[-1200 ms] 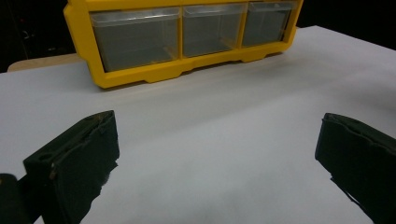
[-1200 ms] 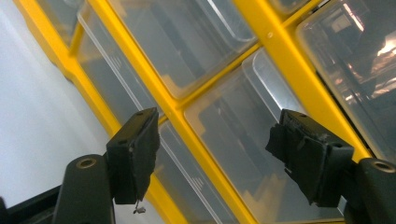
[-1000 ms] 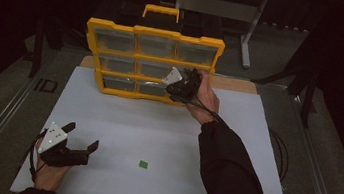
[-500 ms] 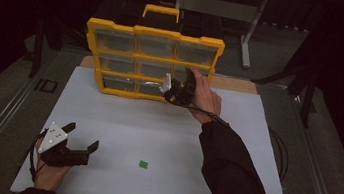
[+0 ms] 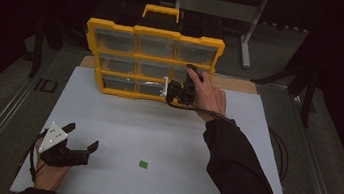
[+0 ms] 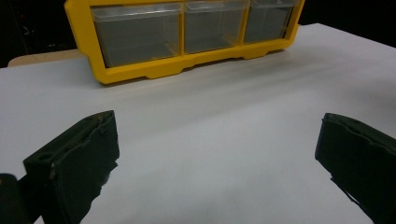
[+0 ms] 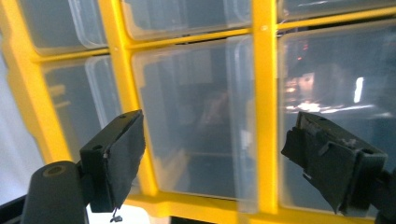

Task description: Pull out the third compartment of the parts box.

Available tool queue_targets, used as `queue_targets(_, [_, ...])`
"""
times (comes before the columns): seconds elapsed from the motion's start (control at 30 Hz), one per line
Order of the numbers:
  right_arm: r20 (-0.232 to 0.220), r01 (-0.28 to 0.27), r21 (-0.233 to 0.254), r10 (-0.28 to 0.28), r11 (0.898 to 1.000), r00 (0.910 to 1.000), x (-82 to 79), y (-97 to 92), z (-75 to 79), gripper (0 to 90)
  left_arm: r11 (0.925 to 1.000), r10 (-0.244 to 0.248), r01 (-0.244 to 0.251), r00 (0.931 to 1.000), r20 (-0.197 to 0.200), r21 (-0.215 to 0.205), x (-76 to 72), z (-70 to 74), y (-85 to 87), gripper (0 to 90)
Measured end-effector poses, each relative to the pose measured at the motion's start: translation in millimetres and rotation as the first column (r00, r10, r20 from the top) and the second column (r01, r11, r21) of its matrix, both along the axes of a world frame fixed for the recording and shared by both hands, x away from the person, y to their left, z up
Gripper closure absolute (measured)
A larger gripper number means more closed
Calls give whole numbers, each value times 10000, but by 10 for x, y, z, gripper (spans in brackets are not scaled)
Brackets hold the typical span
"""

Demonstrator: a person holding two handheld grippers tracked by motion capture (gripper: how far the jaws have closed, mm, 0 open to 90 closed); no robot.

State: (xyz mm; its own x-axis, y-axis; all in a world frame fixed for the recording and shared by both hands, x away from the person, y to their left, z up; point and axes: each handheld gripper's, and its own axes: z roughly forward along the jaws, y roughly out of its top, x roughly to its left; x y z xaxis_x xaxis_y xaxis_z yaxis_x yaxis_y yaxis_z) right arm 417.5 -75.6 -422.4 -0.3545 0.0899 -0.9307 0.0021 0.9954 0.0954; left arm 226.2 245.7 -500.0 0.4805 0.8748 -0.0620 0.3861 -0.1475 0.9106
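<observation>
Jaws of right gripper [image 7: 212, 154] have just been opening, framing yellow organizer [image 7: 261, 93].

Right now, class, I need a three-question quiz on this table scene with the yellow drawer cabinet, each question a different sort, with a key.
1. True or false: the right tongs grip a drawer of the yellow plastic drawer cabinet with clear drawers.
2. What small thing lies on the white tabletop nearest the left tongs? A) red ball B) small green square C) blue cup
3. Fill in: the cabinet's drawers stand in ___ columns.

Key: 1 false, the jaws stand open before the drawers. 2 B. 3 three.
</observation>
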Motion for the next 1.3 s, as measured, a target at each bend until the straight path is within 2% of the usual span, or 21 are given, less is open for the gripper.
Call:
queue_targets(0.17, [255, -200, -287, 207, 9994, 9995, -8, 0, 81, 174, 10000, -36, 37, 10000, -64, 43, 3, -4, -2, 1])
queue_targets(0.6, [888, -447, -506, 490, 9977, 9948, -33, 8, 349, 199, 10000, -79, 79, 9999, -108, 28, 9, -11, -6, 1])
queue_targets(0.77, [1209, -300, -438, 351, 9986, 9920, -11, -16, 520, 214, 10000, -86, 86, 9999, -121, 31, 12, -14, -4, 1])
queue_targets(0.8, [1407, -217, -408, 272, 9989, 9897, 12, -28, 579, 221, 10000, -78, 78, 9999, -125, 17, 13, -15, -3, 1])
queue_targets(0.9, [1526, -86, -429, 151, 9990, 9882, 42, -40, 634, 233, 10000, -74, 74, 9999, -146, -13, 16, -19, -4, 1])
queue_targets(1.07, [1728, 228, -464, -144, 9987, 9848, 116, -60, 750, 313, 10000, -92, 92, 9998, -170, -12, 19, -21, -5, 1])
queue_targets(1.3, [2052, 574, -568, -446, 9967, 9777, 197, -82, 754, 404, 9999, -104, 103, 9997, -201, -16, 21, -23, -2, 1])
